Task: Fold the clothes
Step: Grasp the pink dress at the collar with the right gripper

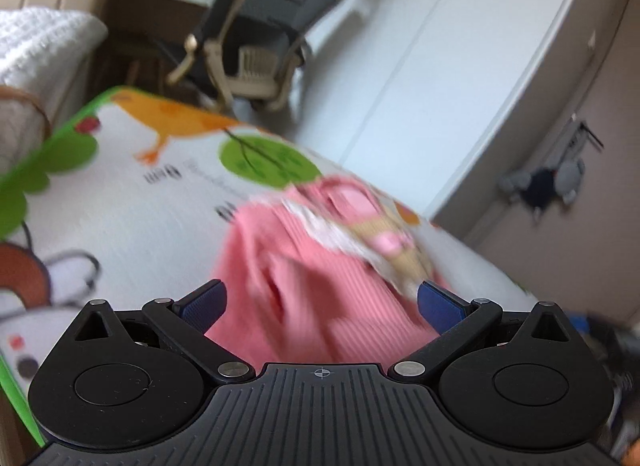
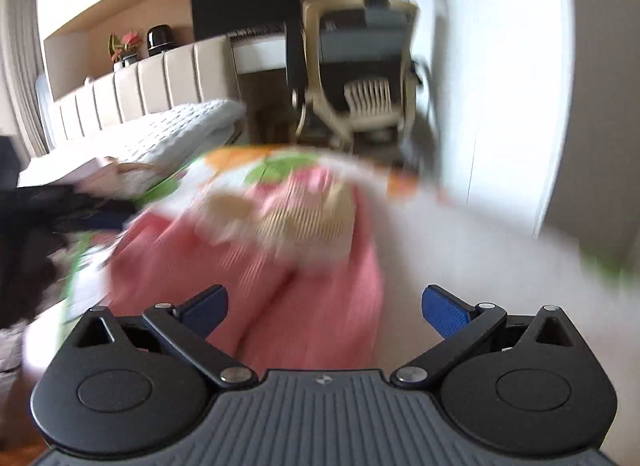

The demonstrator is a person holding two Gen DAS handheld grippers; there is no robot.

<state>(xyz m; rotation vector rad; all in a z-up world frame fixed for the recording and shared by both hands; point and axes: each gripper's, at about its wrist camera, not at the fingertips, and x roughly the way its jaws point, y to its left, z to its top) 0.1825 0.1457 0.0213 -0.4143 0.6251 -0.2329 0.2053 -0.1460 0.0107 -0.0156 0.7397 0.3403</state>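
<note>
A pink ribbed garment (image 1: 304,266) with a beige and white picture on its front lies bunched on a cartoon-printed play mat (image 1: 132,205). My left gripper (image 1: 320,302) hovers open just short of the garment's near edge, blue pads wide apart and nothing between them. In the right wrist view the same pink garment (image 2: 248,266) lies ahead and to the left, blurred by motion. My right gripper (image 2: 325,304) is open too; its left pad stands over the pink cloth and its right pad over the bare pale mat (image 2: 460,234).
A beige and grey office chair (image 1: 260,37) stands beyond the mat's far edge, beside white cabinet doors (image 1: 440,45). A bed with a white quilted blanket (image 2: 172,133) and padded headboard is at the left. Dark clothes (image 2: 36,217) lie left of the mat.
</note>
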